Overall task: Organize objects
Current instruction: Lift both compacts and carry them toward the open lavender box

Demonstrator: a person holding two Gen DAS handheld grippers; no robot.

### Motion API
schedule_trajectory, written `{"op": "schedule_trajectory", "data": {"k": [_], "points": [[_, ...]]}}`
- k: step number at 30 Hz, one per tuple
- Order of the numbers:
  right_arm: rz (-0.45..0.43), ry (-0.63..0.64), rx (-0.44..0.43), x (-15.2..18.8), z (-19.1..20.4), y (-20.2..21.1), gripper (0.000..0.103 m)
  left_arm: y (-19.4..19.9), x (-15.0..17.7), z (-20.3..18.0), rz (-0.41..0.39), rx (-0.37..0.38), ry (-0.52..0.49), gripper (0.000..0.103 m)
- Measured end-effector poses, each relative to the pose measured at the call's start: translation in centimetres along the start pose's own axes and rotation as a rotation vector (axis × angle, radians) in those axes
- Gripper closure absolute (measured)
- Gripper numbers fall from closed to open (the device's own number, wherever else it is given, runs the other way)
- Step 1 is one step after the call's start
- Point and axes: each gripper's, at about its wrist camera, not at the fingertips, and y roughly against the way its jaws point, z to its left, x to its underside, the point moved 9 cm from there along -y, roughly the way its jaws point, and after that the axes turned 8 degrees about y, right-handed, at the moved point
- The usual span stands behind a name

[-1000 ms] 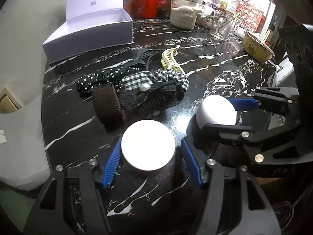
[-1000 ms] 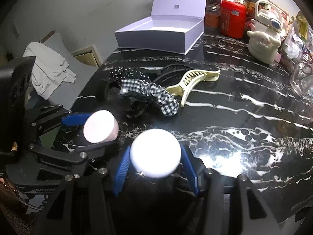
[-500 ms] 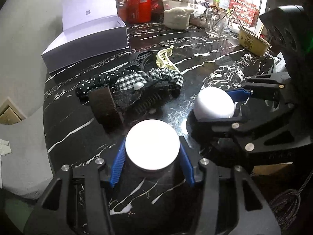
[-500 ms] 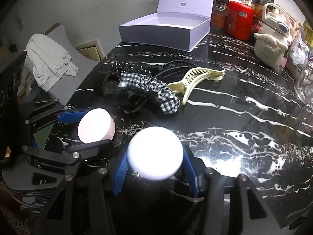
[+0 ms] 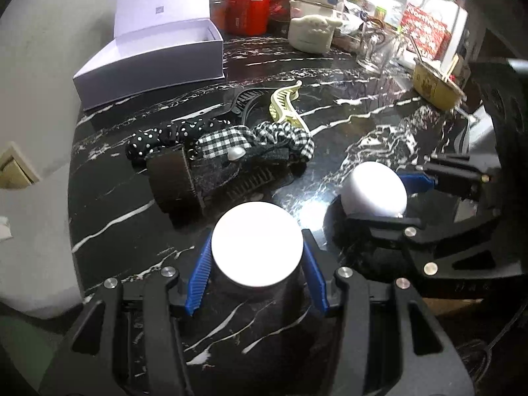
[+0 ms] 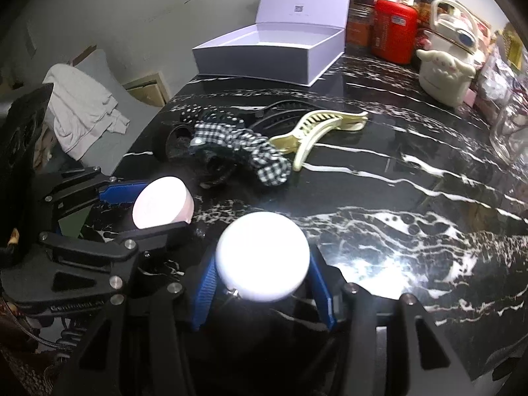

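My left gripper (image 5: pixel 256 272) is clamped on a white jar (image 5: pixel 256 244); my right gripper (image 6: pixel 262 283) grips a second white jar (image 6: pixel 263 256). The open box (image 5: pixel 155 56) lies ahead-left, nearer my left.

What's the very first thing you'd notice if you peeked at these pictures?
Two round white-topped jars glow brightest: one clamped in the left hand-held gripper, the other in the right hand-held gripper, both near the front edge of the black marble table. Behind them lies a heap of hair things, with a checkered scrunchie and a cream hair claw. An open lavender box sits at the back.
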Motion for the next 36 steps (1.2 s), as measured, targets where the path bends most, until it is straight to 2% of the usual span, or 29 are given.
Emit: {"op": "schedule_trajectory", "data": {"k": [4,11,16,27,31,33,36], "points": [[-0.017,-0.015,0.016,0.1,-0.8,1.0,0.05,-0.1,-0.3,-0.7,0.015,0.014,0.007,0.054],[-0.055,-0.006,0.006,-0.3,-1.2,2.5,0.05,1.3,-1.6,-2.1,-0.017,0.023,-0.004,0.054],[-0.055,0.001,0.002,-1.2,-1.9,2.3,0.05,1.8,-3.2,-2.7,-0.045,0.002,-0.033,0.054],[-0.071,0.059,0.046,-5.9,-3.8,1.5,0.05,0.7,-8.0,-1.6,-0.048,0.04,-0.06,0.054],[-0.068,0.067,0.033,-7.7,-4.1,0.8,0.05,0.2,-10.0,-0.6,-0.044,0.07,-0.041,0.054],[-0.059,0.084,0.003,-8.8,-4.1,0.3,0.05,0.2,-10.8,-0.2,-0.053,0.061,-0.052,0.054],[-0.058,0.127,0.006,-10.6,-4.2,-0.4,0.05,0.0,-12.3,0.5,-0.063,0.04,-0.078,0.054]]}}
